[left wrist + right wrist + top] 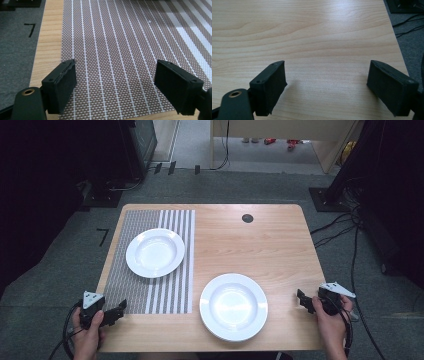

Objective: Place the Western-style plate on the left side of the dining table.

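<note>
Resting near the table's (260, 235) near edge, both grippers sit wide apart with nothing between their jaws. The left gripper (114, 312) hovers at the near-left corner, its jaws spread over the near edge of the striped placemat (150, 295). The right gripper (306, 301) sits by the near-right edge, jaws likewise spread over bare wood.

2 white plates are the things nearest to hand. The near plate (233, 306) lies on bare wood close to the near edge, between the 2 grippers and nearer the right one. The far plate (155, 252) lies on the placemat toward the far-left part of the table.

The step in hand looks like a first reach for a plate. To do it well, a gripper should probably come in low and level, with 1 jaw slipped under the raised rim and the other above it, then close on the rim alone; glazed ware is likely to slip, so a firm, square bite matters.

From the high view both plates and both hands can be placed at once. The left gripper view adds the placemat's woven texture (112, 50) and its near hem close up, plus a mark on the floor (31, 29). The right gripper view gives the wood grain (312, 37) and the table's right edge.
</note>
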Available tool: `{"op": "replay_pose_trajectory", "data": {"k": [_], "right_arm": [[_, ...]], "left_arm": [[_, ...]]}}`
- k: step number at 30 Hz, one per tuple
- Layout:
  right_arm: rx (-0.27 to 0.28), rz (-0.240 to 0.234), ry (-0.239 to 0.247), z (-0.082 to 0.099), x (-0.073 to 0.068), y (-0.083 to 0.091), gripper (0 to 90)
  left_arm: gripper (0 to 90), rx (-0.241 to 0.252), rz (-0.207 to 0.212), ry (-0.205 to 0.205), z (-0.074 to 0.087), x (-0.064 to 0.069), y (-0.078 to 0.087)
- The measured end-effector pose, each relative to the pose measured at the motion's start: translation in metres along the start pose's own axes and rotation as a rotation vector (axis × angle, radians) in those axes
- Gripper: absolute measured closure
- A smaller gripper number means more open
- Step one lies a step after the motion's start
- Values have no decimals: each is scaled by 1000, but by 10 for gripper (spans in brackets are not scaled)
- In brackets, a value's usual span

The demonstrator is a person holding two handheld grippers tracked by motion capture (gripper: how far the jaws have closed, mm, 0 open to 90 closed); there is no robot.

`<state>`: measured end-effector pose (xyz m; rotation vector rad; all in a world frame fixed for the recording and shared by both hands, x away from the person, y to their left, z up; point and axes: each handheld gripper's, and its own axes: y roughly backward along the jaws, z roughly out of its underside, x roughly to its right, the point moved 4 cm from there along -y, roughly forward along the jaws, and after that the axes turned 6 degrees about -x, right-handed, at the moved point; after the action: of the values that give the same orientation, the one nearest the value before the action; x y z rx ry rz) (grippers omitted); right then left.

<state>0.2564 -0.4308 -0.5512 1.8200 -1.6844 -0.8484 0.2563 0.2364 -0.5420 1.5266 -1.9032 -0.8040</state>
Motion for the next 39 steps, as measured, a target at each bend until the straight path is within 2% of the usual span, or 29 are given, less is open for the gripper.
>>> {"op": "replay_pose_trajectory", "data": {"k": [4,6,39], "right_arm": [[-16,37,34,1,-4,-1,143],[-23,52,49,1,-5,-2,139],[-34,42,60,1,-6,-3,95]], "left_arm": [[150,-6,-35,-47,1,5,-3],[137,-2,-36,-47,1,5,-3],[132,-3,-28,-55,1,4,-4]]}}
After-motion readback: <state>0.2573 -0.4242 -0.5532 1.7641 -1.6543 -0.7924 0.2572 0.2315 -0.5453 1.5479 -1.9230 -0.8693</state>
